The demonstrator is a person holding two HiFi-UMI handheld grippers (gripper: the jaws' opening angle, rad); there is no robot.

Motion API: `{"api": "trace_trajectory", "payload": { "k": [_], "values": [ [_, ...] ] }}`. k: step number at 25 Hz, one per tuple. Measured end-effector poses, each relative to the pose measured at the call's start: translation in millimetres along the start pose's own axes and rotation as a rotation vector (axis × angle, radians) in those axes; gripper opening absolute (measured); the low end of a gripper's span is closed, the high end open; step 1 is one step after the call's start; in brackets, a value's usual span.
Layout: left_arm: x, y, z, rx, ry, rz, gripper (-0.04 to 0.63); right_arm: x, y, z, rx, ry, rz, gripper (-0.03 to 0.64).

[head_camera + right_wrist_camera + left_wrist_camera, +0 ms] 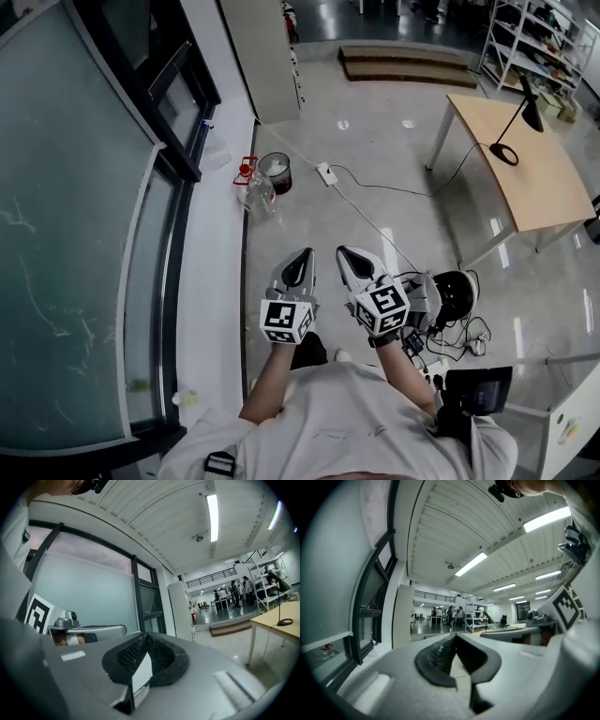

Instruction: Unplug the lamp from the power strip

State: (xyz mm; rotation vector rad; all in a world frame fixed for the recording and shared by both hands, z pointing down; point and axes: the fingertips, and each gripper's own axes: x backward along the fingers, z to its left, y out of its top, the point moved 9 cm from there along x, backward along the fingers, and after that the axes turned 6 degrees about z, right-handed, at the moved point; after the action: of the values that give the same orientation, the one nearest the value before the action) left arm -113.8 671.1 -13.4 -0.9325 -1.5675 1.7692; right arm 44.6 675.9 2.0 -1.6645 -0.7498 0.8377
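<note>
A black desk lamp (521,114) stands on a light wooden table (525,178) at the far right. Its dark cable hangs off the table edge and runs across the floor to a white power strip (327,173), where it is plugged in. I hold both grippers close to my chest, far from the strip. The left gripper (300,264) is shut and holds nothing, and so is the right gripper (352,261). In the left gripper view the left gripper (455,637) points into the hall. In the right gripper view the right gripper (146,637) points toward the lamp (283,620), which looks small at the right.
A glass jug (259,196), a dark bucket (276,172) and a red item (246,170) stand by the glass wall (75,234). A black cable reel (457,291) with loose cords lies near my right. A wooden step (403,64) and shelves (534,37) are at the back.
</note>
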Motion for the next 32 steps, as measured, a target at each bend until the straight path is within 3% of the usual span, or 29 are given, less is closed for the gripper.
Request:
{"api": "trace_trajectory", "payload": {
  "k": [6,12,14,17,21,25,32],
  "values": [
    [-81,0,31,-0.024,-0.075,-0.031,0.002,-51,-3,-53,-0.022,-0.093,0.037,0.006],
    [-156,32,98,-0.05,-0.089,-0.064,0.002,-129,46,-92,0.026,-0.136,-0.01,0.006],
    [-173,39,124,-0.019,-0.086,-0.074,0.002,-156,55,-99,0.035,-0.135,-0.013,0.006],
    [-193,49,162,0.086,-0.097,-0.086,0.002,-195,59,-103,0.048,-0.121,0.003,0.006],
    [-219,56,201,0.054,-0.09,-0.106,0.002,-235,64,-110,0.058,-0.12,0.007,0.006],
    [-242,40,229,0.085,-0.057,-0.07,0.002,-258,55,-120,0.056,-0.13,0.045,0.006],
    [-317,17,233,0.099,-0.088,-0.014,0.002,-297,60,-182,0.049,-0.138,0.055,0.006]
  ]
}}
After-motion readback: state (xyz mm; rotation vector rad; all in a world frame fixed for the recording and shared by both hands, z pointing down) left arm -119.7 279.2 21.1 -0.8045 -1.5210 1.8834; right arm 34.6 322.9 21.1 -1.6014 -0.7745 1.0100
